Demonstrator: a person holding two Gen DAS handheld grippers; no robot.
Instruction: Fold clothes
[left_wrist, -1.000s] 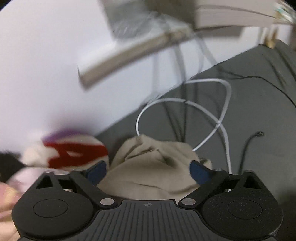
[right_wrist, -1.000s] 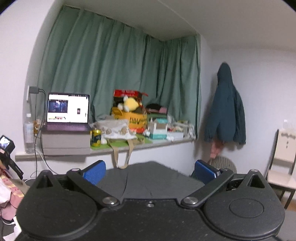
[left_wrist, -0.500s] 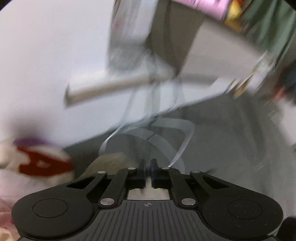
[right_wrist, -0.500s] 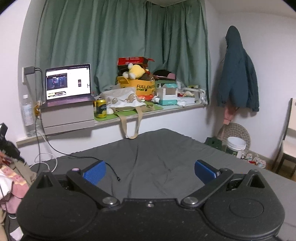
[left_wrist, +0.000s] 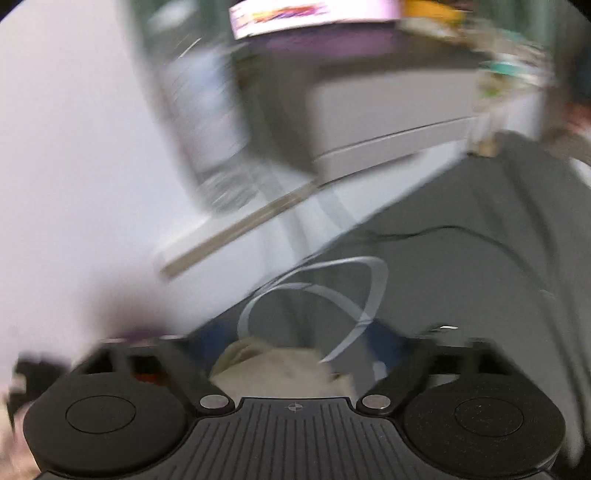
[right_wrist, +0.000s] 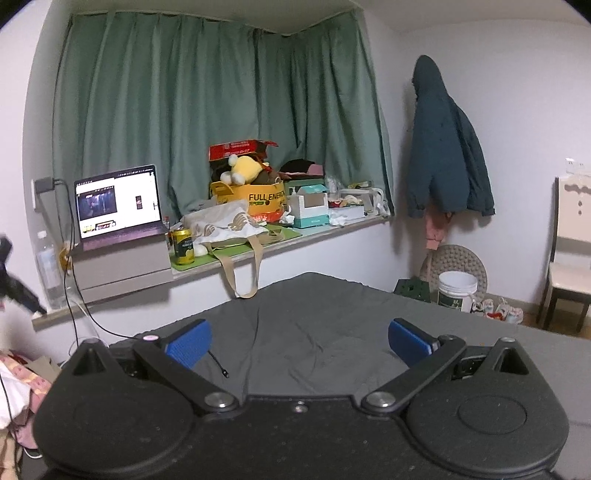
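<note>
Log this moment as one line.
left gripper: open over beige garment, blurred | right gripper: open, empty, above grey bed sheet

Readable text, right wrist view: you have one clear item, the yellow tub (right_wrist: 258, 199) on the ledge at 12 o'clock, printed "FULL ENERG" in black capitals, the rest of the word cut off by the tub's curve.

Not readable, same view:
- red box (right_wrist: 238, 149) on top of the tub: pale print, too small for you to read.
- laptop (right_wrist: 116, 201) at 10 o'clock: screen lit, text too fine.
- can (right_wrist: 183, 245) just right of the laptop: yellow label, wording unclear.
- white bucket (right_wrist: 456, 291) at 3 o'clock: dark label, illegible.

Left wrist view: motion blur, so you can read nothing.
</note>
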